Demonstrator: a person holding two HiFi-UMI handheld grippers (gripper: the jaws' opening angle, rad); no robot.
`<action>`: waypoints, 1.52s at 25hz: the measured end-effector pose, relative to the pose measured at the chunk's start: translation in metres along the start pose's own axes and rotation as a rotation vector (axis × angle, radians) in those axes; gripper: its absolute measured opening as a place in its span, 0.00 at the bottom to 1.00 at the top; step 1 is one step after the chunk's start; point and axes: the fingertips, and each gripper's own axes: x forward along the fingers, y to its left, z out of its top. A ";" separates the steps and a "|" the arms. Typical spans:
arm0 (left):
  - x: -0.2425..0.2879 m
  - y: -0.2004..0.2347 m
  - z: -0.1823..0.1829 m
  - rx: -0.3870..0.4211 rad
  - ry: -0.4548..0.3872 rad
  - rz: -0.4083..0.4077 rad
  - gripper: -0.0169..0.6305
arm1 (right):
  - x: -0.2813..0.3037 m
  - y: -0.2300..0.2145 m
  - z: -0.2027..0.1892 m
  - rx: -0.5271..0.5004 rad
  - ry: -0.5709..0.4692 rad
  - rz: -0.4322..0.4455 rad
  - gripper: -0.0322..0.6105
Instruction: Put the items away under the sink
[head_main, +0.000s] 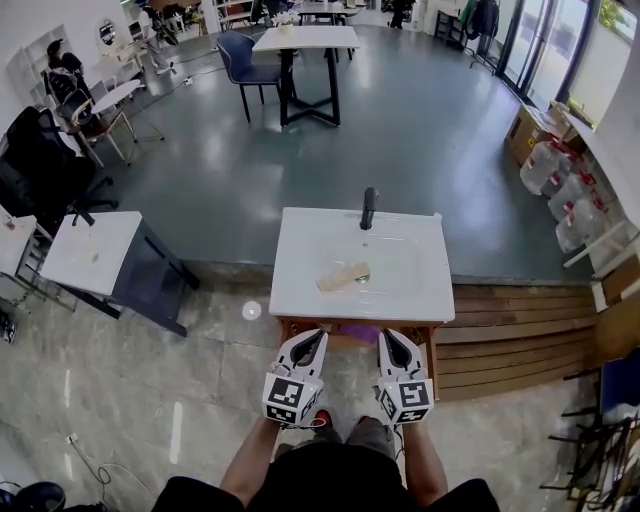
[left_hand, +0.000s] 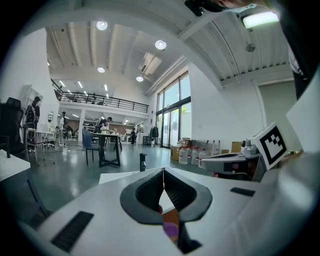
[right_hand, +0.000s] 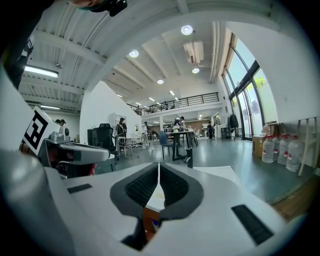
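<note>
At front edge of white rectangular ceramic sink (head_main: 298, 298), your left gripper (head_main: 317, 338) and right gripper (head_main: 387, 338) hover, fingers (left_hand: 148, 192) pressed together, empty; tan flat block (head_main: 344, 275) in basin.

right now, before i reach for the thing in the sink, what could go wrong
Both the left gripper and right gripper are shut and empty; reaching like that would likely shove the tan item around the sink rather than grasp it.
The space below is hidden under the rim, so stowing could be half blind.
</note>
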 end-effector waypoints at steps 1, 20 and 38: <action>0.000 0.002 0.001 -0.002 -0.001 0.002 0.04 | 0.002 0.000 0.000 0.001 0.002 -0.002 0.11; 0.068 0.054 0.003 -0.059 -0.002 0.138 0.04 | 0.093 -0.045 0.001 -0.014 0.048 0.114 0.11; 0.143 0.111 -0.058 -0.199 0.132 0.390 0.04 | 0.221 -0.078 -0.078 -0.042 0.260 0.399 0.11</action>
